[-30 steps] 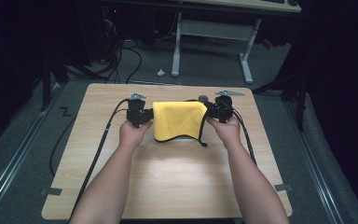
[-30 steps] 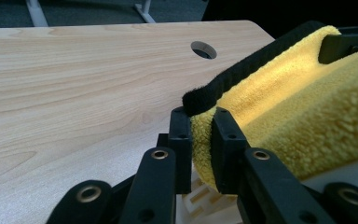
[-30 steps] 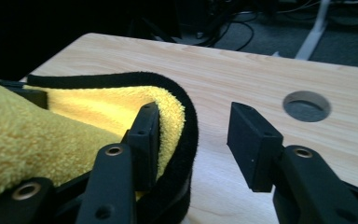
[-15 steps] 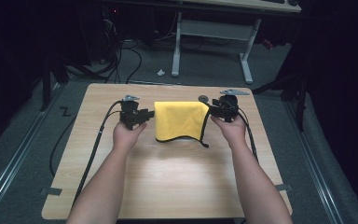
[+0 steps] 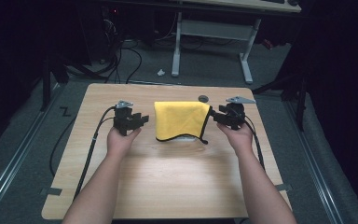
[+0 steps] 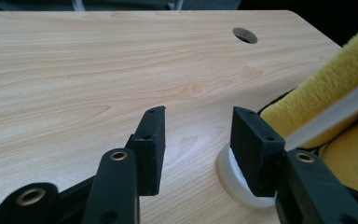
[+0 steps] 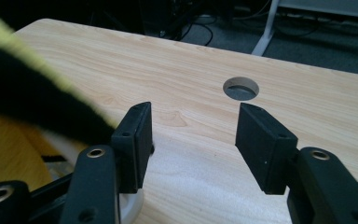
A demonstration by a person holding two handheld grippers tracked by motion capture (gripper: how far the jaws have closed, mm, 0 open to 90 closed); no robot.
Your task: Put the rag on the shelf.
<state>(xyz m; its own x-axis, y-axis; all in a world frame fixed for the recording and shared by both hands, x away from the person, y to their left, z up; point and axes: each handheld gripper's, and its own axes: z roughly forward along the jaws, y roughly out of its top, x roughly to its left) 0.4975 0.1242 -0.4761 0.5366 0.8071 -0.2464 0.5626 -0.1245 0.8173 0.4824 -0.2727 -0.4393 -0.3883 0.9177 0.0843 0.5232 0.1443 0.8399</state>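
A yellow cloth (image 5: 179,119) with a black hem lies draped over a white round object (image 5: 184,138) at the middle of the wooden table (image 5: 177,186). My left gripper (image 5: 141,119) sits just left of the cloth, apart from it. Its jaws have just been opening and nothing is between them (image 6: 198,135). The cloth (image 6: 335,84) and the object's white base (image 6: 230,179) lie beside its right jaw. My right gripper (image 5: 215,116) stands by the cloth's right edge. Its jaws have also just been opening, with only bare table between them (image 7: 193,135). The cloth's dark hem (image 7: 23,93) is blurred at the left of that view.
A round cable hole (image 5: 203,98) sits in the tabletop behind the cloth, also seen ahead of the right gripper as a hole (image 7: 241,88). Cables trail from both grippers over the table edges. A desk frame (image 5: 212,42) and floor cables stand beyond the table.
Both grippers have drawn sideways off the cloth's edges, the left one to the left and the right one to the right, with jaws wider. The cloth stays draped in place.
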